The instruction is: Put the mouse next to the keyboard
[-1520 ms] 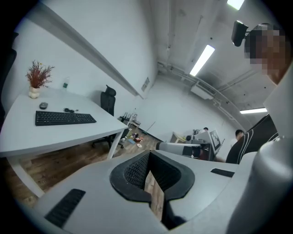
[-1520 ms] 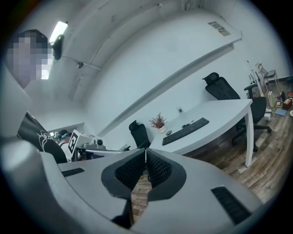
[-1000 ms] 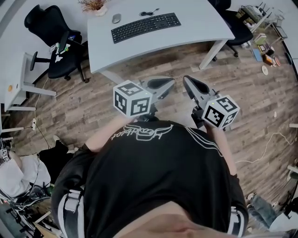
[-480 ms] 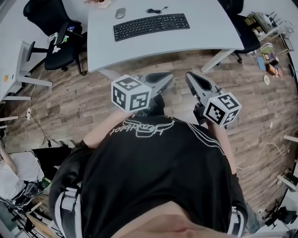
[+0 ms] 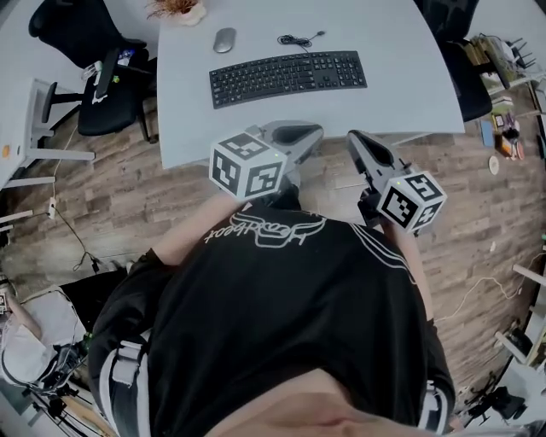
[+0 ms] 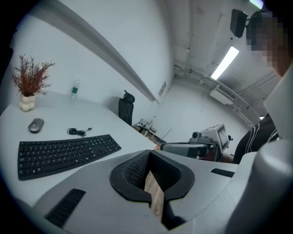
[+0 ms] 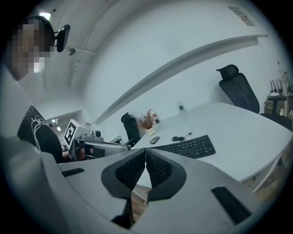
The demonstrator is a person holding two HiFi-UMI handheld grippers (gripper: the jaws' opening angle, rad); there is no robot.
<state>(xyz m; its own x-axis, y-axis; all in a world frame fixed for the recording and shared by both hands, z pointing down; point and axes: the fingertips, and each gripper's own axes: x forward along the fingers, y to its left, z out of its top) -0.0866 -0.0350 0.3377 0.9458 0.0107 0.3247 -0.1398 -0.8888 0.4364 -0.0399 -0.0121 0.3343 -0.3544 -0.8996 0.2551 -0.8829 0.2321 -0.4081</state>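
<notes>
A grey mouse lies on the white desk, beyond the far left end of the black keyboard and apart from it. My left gripper is shut and empty at the desk's near edge. Beside it, my right gripper is also shut on nothing. The left gripper view shows the mouse behind the keyboard, far past the closed left gripper. The right gripper view has the mouse and keyboard beyond the closed right gripper.
A coiled black cable lies behind the keyboard. A potted dried plant stands at the desk's far left corner, with a bottle near it. Black office chairs stand left and right of the desk. Wooden floor lies below.
Both grippers have moved forward together from over the floor to the desk's near edge. The keyboard and mouse now sit closer in the head view. Both stay shut.
</notes>
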